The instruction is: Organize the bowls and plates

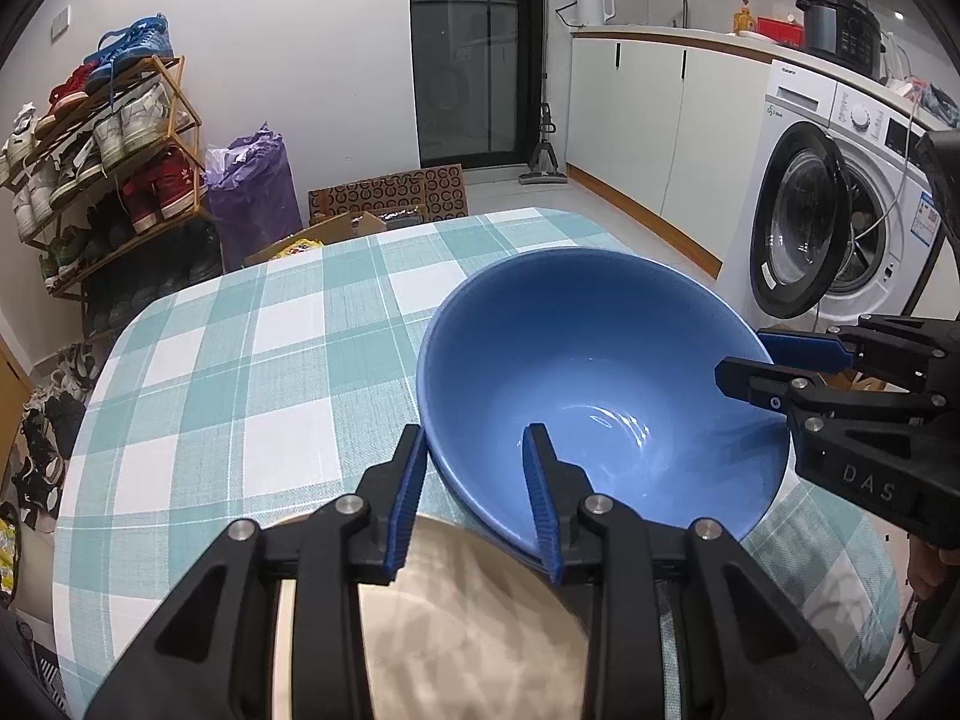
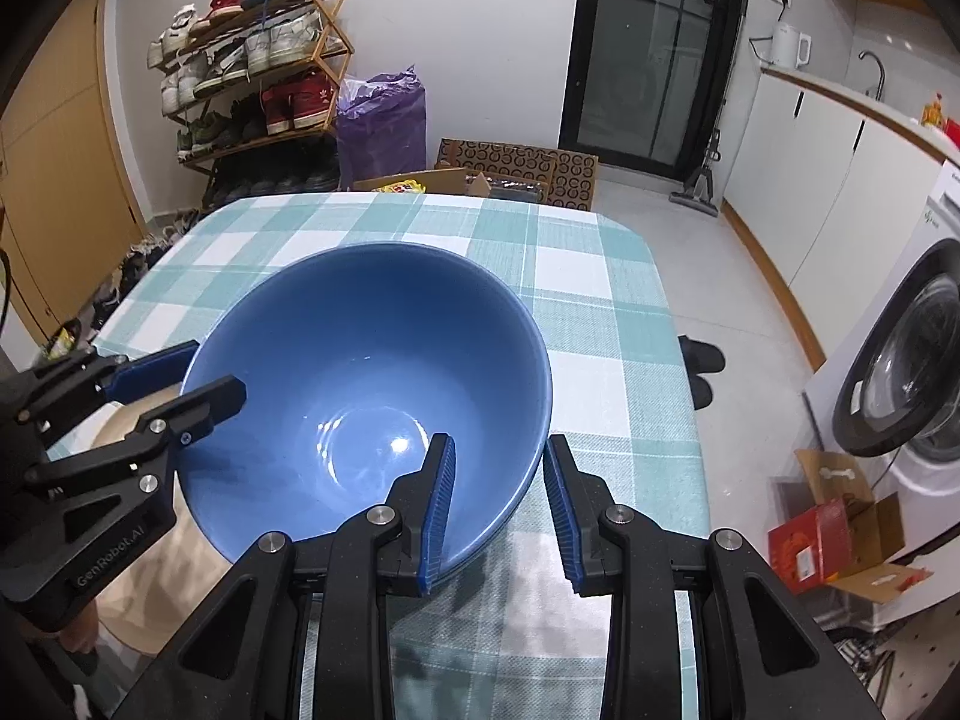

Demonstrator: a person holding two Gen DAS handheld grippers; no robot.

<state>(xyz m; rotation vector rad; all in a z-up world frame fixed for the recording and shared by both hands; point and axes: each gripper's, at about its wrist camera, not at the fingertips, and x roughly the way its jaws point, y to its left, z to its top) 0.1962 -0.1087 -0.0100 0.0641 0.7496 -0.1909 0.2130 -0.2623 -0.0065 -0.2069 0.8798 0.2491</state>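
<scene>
A blue bowl [image 1: 600,384] is held tipped above the checked bench [image 1: 240,360], a gripper on each side of it. The left gripper [image 1: 474,492] straddles the rim nearest its camera, one blue finger [image 1: 540,498] inside the bowl and the other outside, and they look to be pinching the wall. The right gripper [image 2: 498,504] does the same on the opposite rim, its inner finger [image 2: 438,510] against the inside wall and the outer one just beyond the edge; whether that outer pad truly presses I cannot tell for certain, though the bowl hanging tilted suggests both grips carry it. Two grips make sense to me: the bowl is wide and smooth, and one pinch on a rim would let it swing. Beneath its near edge lies a pale beige plate [image 1: 456,612], partly hidden by the fingers. My guess is the bowl is meant to be set down on that plate, stacking the crockery in one place
</scene>
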